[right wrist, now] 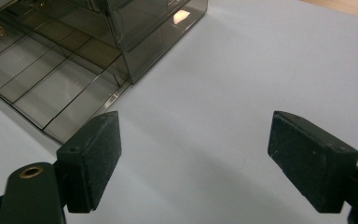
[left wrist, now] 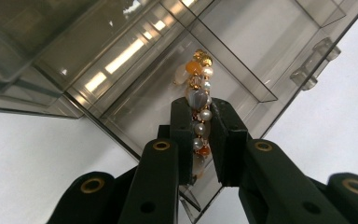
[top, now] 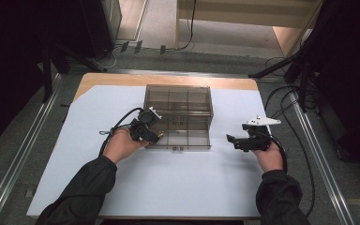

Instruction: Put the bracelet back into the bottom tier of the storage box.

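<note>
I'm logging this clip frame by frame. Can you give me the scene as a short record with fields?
surface: white sheet over a wooden table
container: smoky clear plastic compartment box, drawer tray pulled out
left gripper: shut on a beaded bracelet of pearl, orange and gold beads, above the tray
right gripper: open, holding nothing, over the sheet right of the box

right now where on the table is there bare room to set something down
The white sheet lies bare between the two forearms, in front of the smoky plastic organizer box. Another free patch lies right of the box, beyond the open right tool. It is crowded at the box's front left corner, where the left tool grips a beaded bracelet over a compartment.
</note>
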